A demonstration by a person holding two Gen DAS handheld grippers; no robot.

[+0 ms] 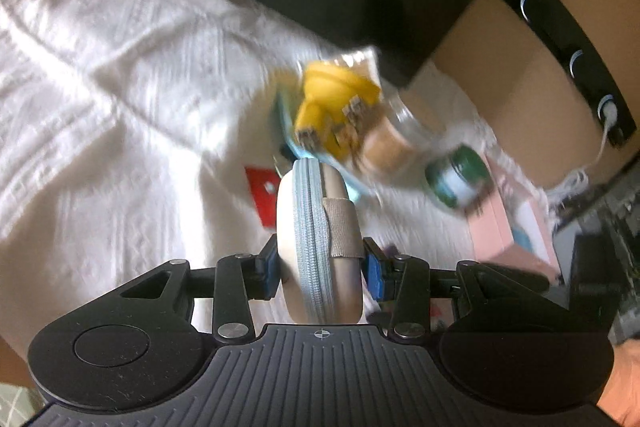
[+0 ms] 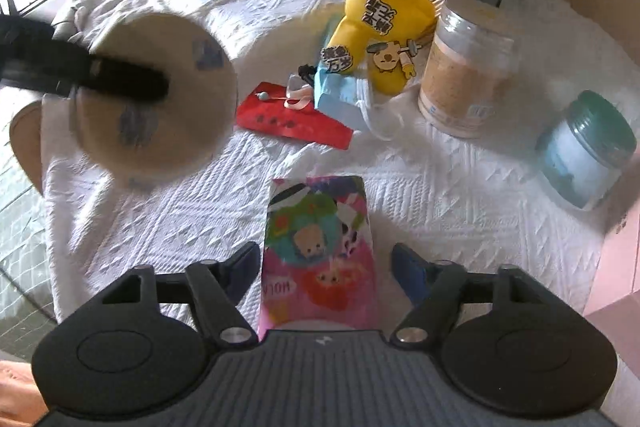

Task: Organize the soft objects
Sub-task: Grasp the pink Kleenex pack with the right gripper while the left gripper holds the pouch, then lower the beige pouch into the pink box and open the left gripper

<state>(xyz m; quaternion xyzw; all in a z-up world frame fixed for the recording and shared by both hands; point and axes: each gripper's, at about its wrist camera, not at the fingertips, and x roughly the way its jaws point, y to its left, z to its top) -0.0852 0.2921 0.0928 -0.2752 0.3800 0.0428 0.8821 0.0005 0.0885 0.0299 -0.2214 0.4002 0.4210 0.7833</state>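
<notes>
Two grippers work over a table draped in a white textured cloth point(image 2: 460, 187). The left gripper point(image 1: 320, 267) pinches a round beige zippered pouch point(image 1: 320, 239) edge-on, its blue pads pressing both flat sides, with the pale blue zipper running straight up the middle. In the right wrist view that same pouch point(image 2: 160, 95) shows as a blurred beige disc held above the cloth at the left, a black finger lying across it.

The right gripper point(image 2: 324, 267) has its jaws spread to either side of a colourful cartoon-printed packet point(image 2: 318, 251) that lies flat on the cloth; the blue pads stand just clear of its edges (no contact that I can see).

Farther back sits a cluster: a yellow soft funnel-shaped toy with cartoon stickers point(image 2: 380, 27), a light blue pack of face masks point(image 2: 338, 99) under it, a red paper envelope point(image 2: 292, 123), a clear jar of tan powder point(image 2: 464, 75) and a green-lidded jar point(image 2: 588, 151) lying tilted. A pink box point(image 2: 616, 267) stands at the right edge.
</notes>
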